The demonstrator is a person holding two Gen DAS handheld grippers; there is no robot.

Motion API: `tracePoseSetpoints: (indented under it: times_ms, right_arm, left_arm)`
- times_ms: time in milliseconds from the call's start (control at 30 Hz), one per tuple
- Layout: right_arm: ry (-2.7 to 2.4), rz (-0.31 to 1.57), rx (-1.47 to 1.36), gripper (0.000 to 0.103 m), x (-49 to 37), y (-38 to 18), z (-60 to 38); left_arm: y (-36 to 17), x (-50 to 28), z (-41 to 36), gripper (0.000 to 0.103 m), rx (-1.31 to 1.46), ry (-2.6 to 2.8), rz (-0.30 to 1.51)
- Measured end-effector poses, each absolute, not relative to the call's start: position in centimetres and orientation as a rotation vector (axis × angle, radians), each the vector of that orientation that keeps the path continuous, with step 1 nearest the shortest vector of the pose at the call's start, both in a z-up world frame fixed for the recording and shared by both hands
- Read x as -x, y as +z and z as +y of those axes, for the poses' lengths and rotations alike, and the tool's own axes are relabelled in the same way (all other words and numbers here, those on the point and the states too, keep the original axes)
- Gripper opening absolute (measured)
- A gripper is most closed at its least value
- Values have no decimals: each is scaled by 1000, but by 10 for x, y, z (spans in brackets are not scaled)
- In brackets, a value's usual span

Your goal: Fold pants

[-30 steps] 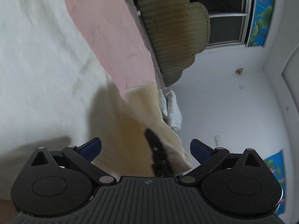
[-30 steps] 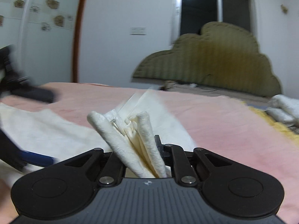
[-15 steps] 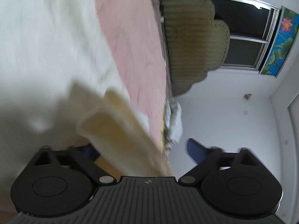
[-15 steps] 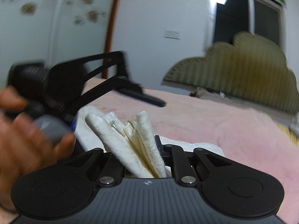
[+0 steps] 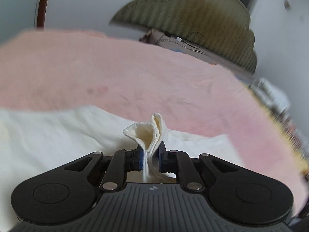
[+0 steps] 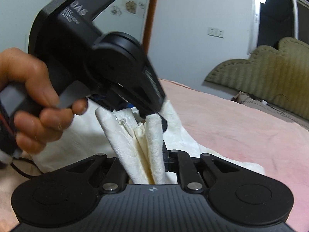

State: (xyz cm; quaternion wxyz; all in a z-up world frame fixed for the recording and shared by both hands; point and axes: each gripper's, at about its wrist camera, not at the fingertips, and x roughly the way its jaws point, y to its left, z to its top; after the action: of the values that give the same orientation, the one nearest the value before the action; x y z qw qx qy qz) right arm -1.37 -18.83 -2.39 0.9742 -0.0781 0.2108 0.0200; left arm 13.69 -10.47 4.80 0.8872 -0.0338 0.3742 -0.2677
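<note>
My left gripper [image 5: 150, 157] is clenched on a fold of the cream-white cotton pants [image 5: 58, 135]; the blue pads [image 5: 140, 157] press the cloth from both sides, and a small loop of the fabric stands up between them. The rest of the pants lies flat on the pink bed sheet [image 5: 115, 73], on the side of the sheet far from the olive-green padded headboard [image 5: 202, 17].

My right gripper [image 6: 152, 160] is also closed on the pants [image 6: 150, 147], and here a thick bunch of several layers rises between its fingers. In the right wrist view the left gripper [image 6: 154, 114] comes from the side away from the headboard [image 6: 270, 73] and its tip touches the top of this bunch. My left hand [image 6: 34, 100] holds its grey handle, with the fingers on the trigger. The pink sheet [image 6: 231, 127] stretches from the pants toward the headboard.
</note>
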Motion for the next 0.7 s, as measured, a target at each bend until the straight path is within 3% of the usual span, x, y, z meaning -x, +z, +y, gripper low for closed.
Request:
tracePoseSetpoints:
  times_ms: [167,267,367,433,500,700]
  right_arm:
    - [75,491,205,11,-13,-46,-172]
    - [80,572,228,17,-24,-54,-168]
    - [121,580,225,30,-14,-48,-170]
    - [187,594,195,46,1,-43,-176]
    - [255,592,138,47,19,-35,-187]
    - [230,549,-139,47,38,-24,-243]
  left_arm:
    - [21,-132,-96,15,8,-521,774]
    - [5,-132,-89,19,10,-515,769]
    - [0,-131,-84,26,2,-516,738]
    - [-1,-130,-82,27,1,-512,730]
    - [-1,-130,-80,28,5,-509,730]
    - [7,-127,-69,60,11,-376,724]
